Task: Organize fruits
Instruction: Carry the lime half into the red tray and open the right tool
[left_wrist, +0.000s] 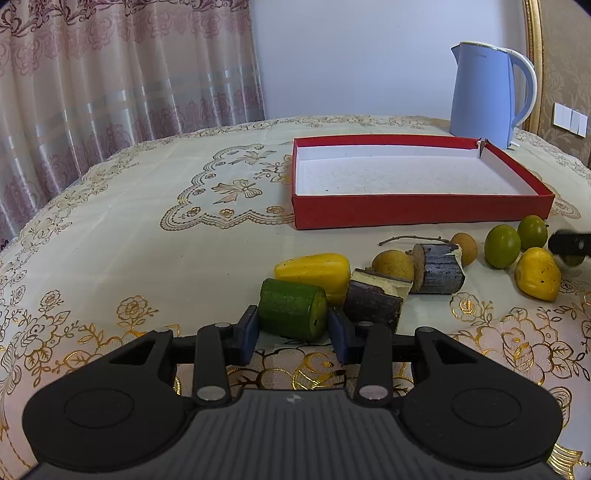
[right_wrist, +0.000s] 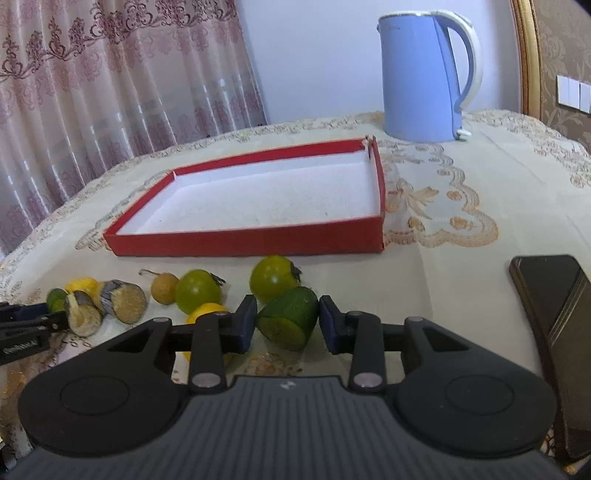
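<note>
In the left wrist view my left gripper (left_wrist: 292, 325) is open, its blue pads on either side of a green cucumber chunk (left_wrist: 291, 308) lying on the tablecloth. Beside it lie a yellow fruit (left_wrist: 314, 272), two dark sugarcane pieces (left_wrist: 373, 299), brown longans (left_wrist: 392, 264), two green round fruits (left_wrist: 501, 246) and another yellow fruit (left_wrist: 537, 274). In the right wrist view my right gripper (right_wrist: 288, 323) is open around a second green cucumber chunk (right_wrist: 290, 321). A red box (left_wrist: 421, 212), also seen in the right wrist view (right_wrist: 251, 240), stands empty behind the fruit.
A blue kettle (left_wrist: 484, 94) stands behind the box, in the right wrist view (right_wrist: 421, 77) too. A dark phone (right_wrist: 554, 317) lies at the right. A curtain hangs behind the table on the left. The left gripper's tip (right_wrist: 22, 325) shows at the left edge.
</note>
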